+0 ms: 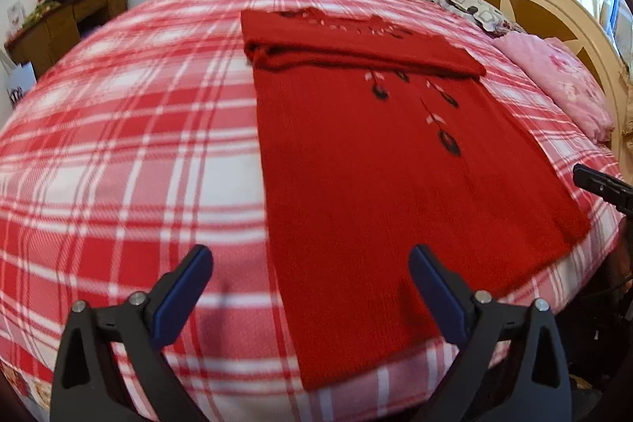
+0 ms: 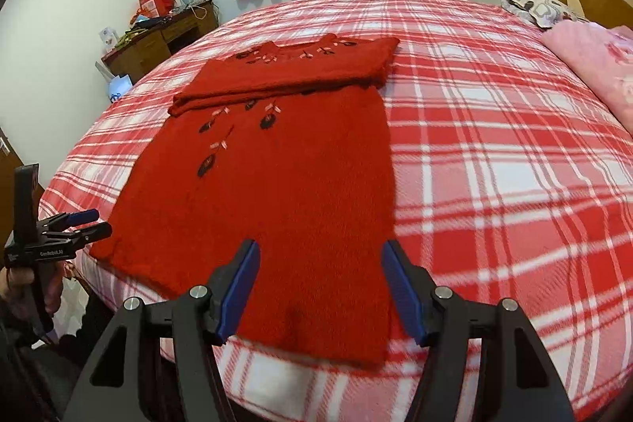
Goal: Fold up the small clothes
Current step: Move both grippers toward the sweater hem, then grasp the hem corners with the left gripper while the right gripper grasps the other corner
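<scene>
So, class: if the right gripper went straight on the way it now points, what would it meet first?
Most likely the near hem of the red sweater: the open right gripper straddles it just above the plaid bedspread. Height above the cloth is unclear.

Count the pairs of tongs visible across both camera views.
2. The left tongs hang open over the red sweater's near hem corner; the right tongs hang open over its other near corner.

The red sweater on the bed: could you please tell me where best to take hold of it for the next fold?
Probably at the two hem corners nearest the bed's edge. The red sweater lies flat, sleeves already folded across the chest, hem toward both open grippers. Come from the near side: left hand-held gripper at the left corner, right hand-held gripper at the right.
</scene>
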The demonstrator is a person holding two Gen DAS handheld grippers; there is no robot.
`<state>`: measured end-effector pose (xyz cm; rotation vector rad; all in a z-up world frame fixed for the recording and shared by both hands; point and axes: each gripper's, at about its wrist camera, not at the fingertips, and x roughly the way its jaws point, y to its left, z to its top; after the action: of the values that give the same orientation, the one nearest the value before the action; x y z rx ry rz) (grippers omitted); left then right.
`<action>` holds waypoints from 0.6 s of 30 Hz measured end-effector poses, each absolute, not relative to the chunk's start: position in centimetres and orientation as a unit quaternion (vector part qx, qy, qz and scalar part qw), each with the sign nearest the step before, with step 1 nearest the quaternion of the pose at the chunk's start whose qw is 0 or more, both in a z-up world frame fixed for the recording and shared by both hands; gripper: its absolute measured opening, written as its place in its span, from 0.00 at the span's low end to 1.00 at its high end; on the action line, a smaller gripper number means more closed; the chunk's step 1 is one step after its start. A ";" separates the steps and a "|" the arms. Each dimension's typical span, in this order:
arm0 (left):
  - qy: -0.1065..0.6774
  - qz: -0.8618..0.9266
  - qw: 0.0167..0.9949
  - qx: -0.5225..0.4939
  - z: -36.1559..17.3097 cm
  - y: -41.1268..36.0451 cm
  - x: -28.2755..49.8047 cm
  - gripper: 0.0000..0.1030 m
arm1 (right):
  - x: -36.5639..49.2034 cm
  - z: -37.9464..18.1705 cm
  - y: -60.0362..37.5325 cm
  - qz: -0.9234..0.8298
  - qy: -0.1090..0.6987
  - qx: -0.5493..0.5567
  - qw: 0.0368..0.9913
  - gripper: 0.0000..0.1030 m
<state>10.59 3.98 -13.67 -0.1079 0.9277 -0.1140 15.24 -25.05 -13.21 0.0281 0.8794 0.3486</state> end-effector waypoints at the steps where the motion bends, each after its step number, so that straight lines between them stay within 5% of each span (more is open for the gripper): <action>1: 0.452 -0.057 0.889 -0.056 -13.9 4.0 10.3 0.91 | 15.0 -13.4 -25.4 0.164 0.425 0.016 0.890 0.63; 6: 0.475 -0.064 0.874 -0.078 -15.2 4.1 9.2 0.78 | 14.5 -14.3 -26.3 0.154 0.436 0.026 0.886 0.63; 11: 0.480 -0.075 0.869 -0.092 -15.5 3.7 8.1 0.76 | 14.3 -14.5 -26.1 0.156 0.434 0.022 0.887 0.63; 18: 0.480 -0.078 0.869 -0.091 -15.8 3.4 7.6 0.45 | 14.1 -15.1 -26.4 0.151 0.438 0.025 0.886 0.63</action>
<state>7.56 3.38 -15.85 -0.1913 1.0038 -0.1630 14.08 -26.41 -15.12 0.0513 0.9117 0.3135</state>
